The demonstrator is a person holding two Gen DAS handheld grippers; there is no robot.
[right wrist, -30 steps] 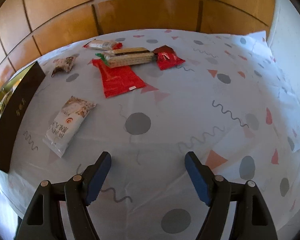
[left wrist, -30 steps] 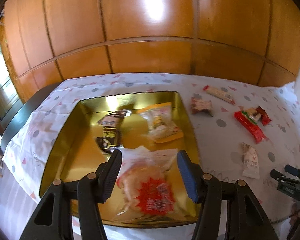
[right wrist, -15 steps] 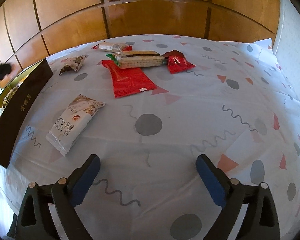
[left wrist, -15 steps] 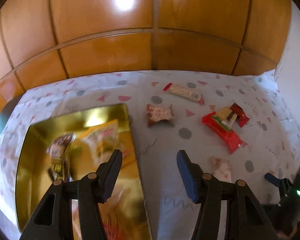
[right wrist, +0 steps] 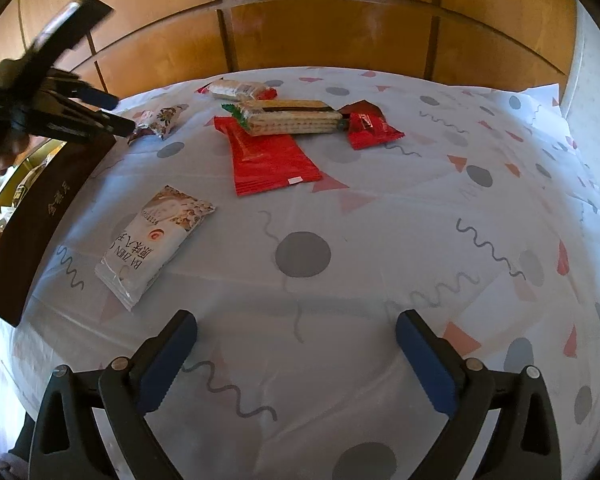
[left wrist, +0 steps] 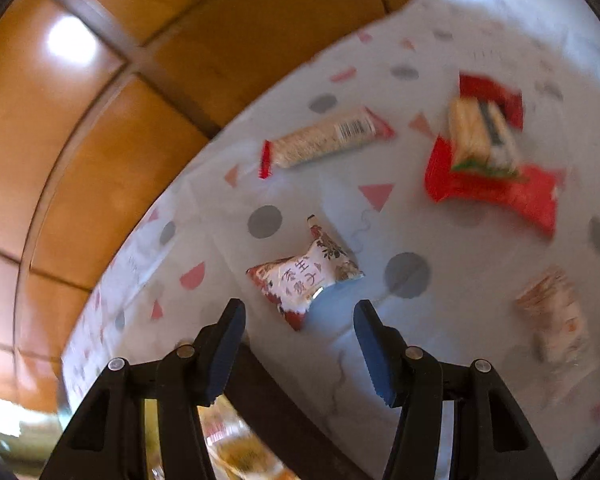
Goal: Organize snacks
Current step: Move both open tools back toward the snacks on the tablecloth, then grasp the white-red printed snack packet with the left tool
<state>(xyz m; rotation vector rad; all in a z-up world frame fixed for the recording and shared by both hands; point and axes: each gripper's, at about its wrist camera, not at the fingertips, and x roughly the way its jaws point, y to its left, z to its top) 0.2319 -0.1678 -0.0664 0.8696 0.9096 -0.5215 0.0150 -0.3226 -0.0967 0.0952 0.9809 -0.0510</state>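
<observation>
The right gripper has just been opening and stands wide, empty, over the tablecloth; the left gripper — half open, empty — hovers just short of the small floral snack packet; the white packet lies beside the tin; the wafer pack lies beyond, on the red pouch.

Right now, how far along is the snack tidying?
Some packets already lie in the gold tin, glimpsed past its dark wall. Nothing is in hand: the left gripper is open, aimed at the small flowered packet; the right gripper is open over bare cloth, its jaws just widened. Left on the tablecloth: the white packet, red packets and cracker packs.
</observation>
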